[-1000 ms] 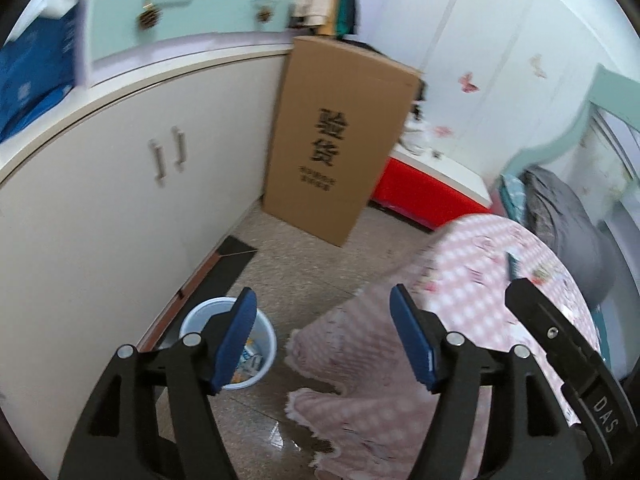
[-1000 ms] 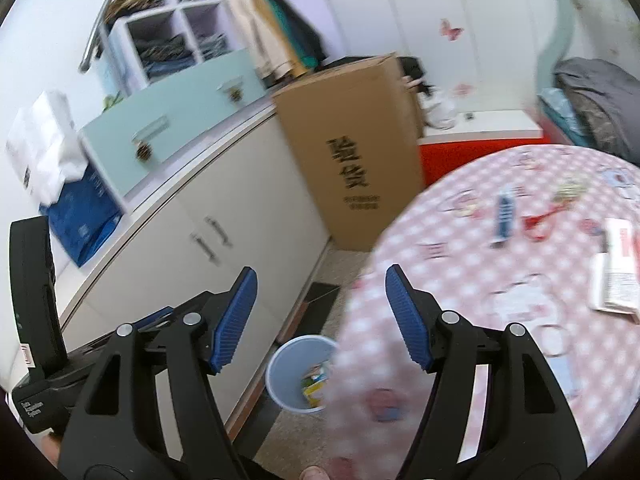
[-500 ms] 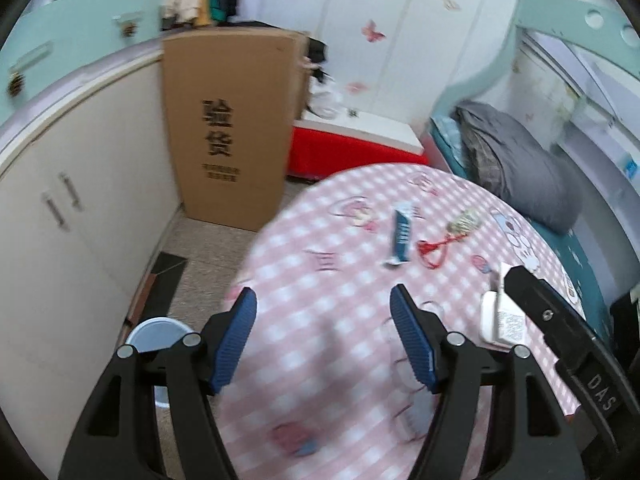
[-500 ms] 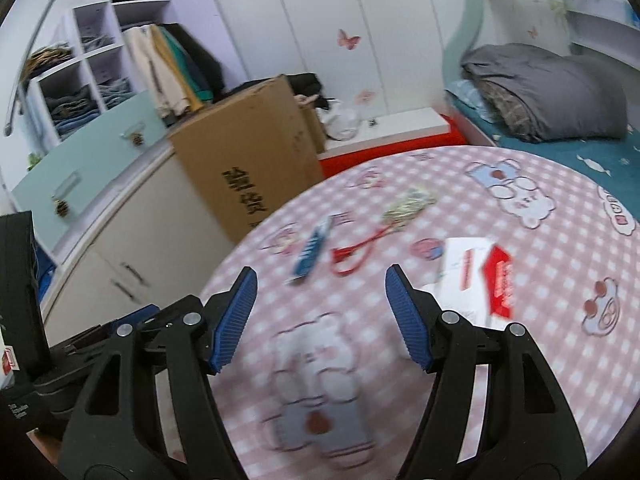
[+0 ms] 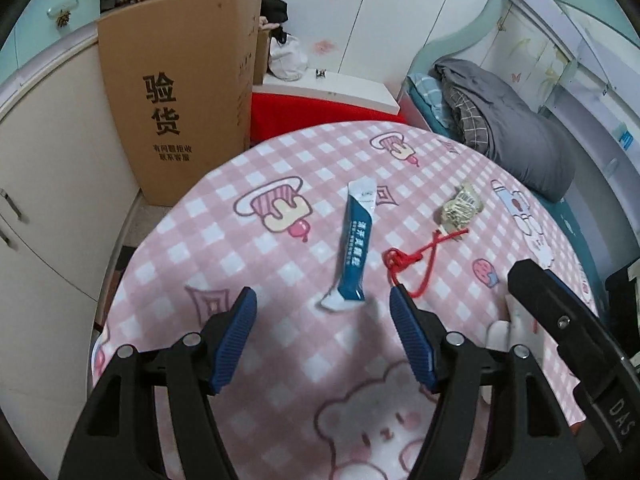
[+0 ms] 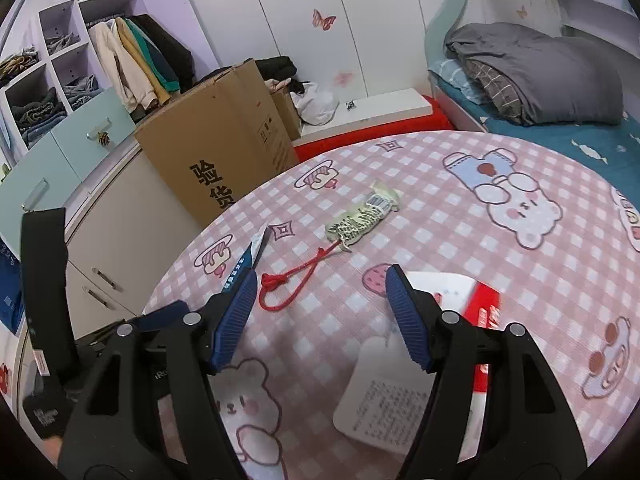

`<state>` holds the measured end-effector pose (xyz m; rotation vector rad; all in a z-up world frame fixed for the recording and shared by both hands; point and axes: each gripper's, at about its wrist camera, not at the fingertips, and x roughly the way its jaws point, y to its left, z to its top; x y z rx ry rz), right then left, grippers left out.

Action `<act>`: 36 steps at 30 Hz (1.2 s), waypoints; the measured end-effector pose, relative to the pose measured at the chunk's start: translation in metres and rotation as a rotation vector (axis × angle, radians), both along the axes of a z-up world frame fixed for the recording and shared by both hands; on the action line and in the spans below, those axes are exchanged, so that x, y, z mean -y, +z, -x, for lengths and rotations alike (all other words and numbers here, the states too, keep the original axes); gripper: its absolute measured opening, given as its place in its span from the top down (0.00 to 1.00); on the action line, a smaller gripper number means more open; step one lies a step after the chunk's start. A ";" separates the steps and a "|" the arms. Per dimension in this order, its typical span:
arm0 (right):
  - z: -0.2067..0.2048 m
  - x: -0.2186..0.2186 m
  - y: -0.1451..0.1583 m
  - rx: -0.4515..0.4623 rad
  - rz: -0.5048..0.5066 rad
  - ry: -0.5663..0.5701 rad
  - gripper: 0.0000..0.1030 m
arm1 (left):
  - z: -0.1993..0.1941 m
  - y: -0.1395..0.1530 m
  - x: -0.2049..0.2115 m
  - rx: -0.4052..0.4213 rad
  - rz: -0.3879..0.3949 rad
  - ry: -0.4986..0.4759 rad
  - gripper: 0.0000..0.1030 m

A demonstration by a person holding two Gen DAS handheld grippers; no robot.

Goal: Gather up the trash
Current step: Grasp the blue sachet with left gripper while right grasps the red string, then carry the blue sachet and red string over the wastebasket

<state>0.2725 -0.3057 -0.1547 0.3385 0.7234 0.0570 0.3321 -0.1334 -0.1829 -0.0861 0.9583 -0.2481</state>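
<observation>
A blue sachet wrapper [image 5: 357,245] lies on the pink checked tablecloth [image 5: 224,248], with a red string [image 5: 416,258] and a crumpled pale wrapper [image 5: 460,208] to its right. My left gripper [image 5: 322,312] is open and empty, just short of the sachet's near end. In the right wrist view the sachet [image 6: 246,261], string [image 6: 298,276] and crumpled wrapper [image 6: 362,218] lie ahead. My right gripper [image 6: 320,296] is open and empty above a white and red paper packet [image 6: 404,384].
A tall cardboard box [image 5: 180,88] leans on the white cabinets [image 5: 52,168] left of the table. A red and white bench [image 5: 324,104] stands behind, a bed with a grey quilt [image 5: 508,128] to the right.
Both views have swung from the floor bin and cabinets up over the table. The bin has left view; the wrappers and string now lie close ahead. Both grippers stay open.
</observation>
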 end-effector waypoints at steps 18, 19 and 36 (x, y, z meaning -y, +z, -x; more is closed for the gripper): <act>-0.049 -0.052 -0.026 -0.116 0.103 0.071 0.76 | 0.004 0.017 -0.062 0.092 0.019 0.157 0.83; -0.050 -0.055 -0.027 -0.126 0.113 0.091 0.80 | 0.005 0.017 -0.066 0.092 0.011 0.169 0.83; 0.010 -0.143 0.031 0.018 0.041 0.288 0.92 | 0.063 0.039 -0.142 0.111 0.023 0.278 0.83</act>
